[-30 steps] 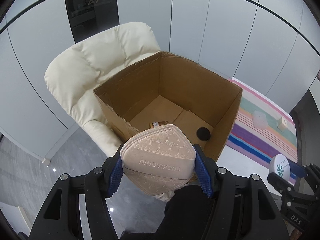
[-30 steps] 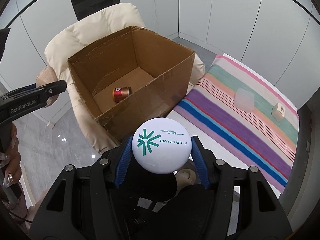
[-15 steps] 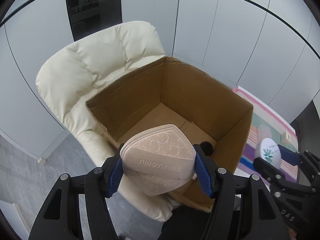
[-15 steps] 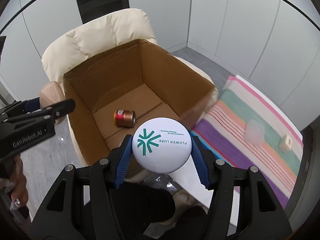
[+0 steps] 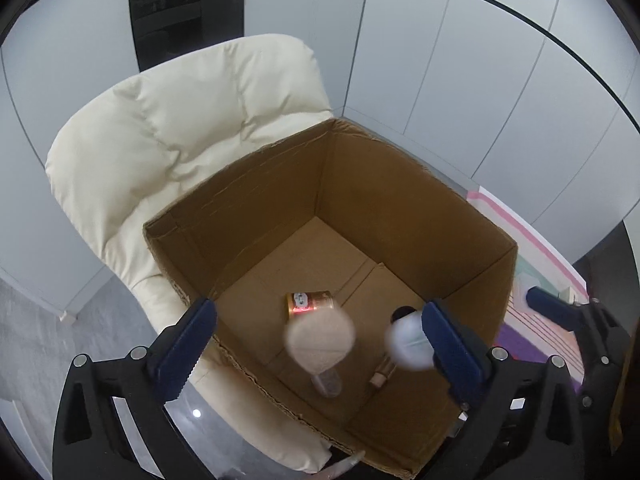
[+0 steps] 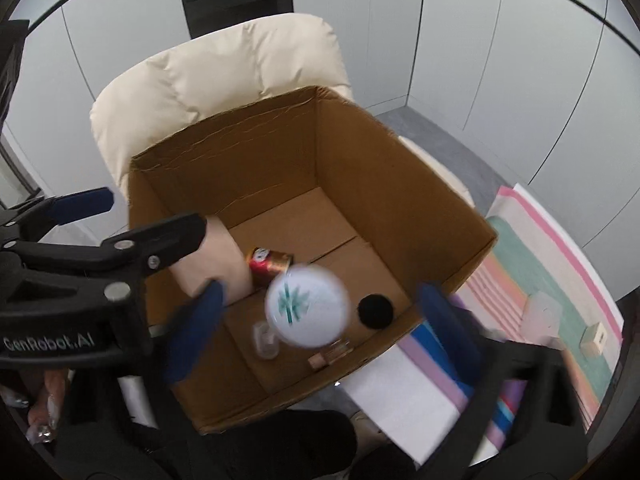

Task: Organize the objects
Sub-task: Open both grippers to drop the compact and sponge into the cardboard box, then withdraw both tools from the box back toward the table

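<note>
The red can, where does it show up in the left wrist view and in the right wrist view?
Left wrist view: the red can lies on its side on the floor of the cardboard box, just below the picture's centre.
Right wrist view: the same can lies left of centre.
Shared landmark: the black round lid, to the can's right.

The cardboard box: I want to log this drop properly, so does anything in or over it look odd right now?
Yes. Both grippers, left and right, are open, and the beige pad and white round compact appear blurred, seemingly in mid-air over the cardboard box. A red can lies on its side on the floor.
</note>
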`<state>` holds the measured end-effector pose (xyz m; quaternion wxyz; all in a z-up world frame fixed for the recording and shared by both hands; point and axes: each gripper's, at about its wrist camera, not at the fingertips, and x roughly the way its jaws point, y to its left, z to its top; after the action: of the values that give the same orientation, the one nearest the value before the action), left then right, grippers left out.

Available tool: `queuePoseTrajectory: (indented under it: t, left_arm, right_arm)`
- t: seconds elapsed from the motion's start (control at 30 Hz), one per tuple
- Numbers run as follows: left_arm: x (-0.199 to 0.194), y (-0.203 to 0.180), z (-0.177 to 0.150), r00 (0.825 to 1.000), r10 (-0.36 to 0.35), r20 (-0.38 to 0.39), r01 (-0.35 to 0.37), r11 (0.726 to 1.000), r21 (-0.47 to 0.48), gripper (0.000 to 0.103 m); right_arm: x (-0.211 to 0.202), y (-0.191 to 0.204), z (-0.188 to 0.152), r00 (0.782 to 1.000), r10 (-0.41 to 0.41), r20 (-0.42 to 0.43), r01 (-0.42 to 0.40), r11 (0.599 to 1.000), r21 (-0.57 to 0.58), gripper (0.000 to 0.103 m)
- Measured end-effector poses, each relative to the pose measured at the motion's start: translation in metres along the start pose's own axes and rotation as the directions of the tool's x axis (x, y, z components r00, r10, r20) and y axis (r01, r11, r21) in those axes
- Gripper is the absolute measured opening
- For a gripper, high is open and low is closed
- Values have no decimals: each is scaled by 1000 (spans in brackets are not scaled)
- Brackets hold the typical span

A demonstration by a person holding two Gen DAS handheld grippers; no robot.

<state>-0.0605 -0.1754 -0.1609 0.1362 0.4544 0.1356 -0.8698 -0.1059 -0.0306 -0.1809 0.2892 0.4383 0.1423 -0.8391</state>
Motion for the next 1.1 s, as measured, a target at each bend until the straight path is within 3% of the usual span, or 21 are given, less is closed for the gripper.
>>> queuePoseTrajectory:
  t: [0.2,1.1]
  left_arm:
    - [7,8,-1,999,46,-10,-46,999,-1,102]
    - [-5,-13,-9,999,49,-19,-48,998,40,103]
  right_arm:
    - [2,-16,-2,1000,-1,-4,1,998,67,103]
    - [-23,-44,-13,999,-36,2,35,990,136,103]
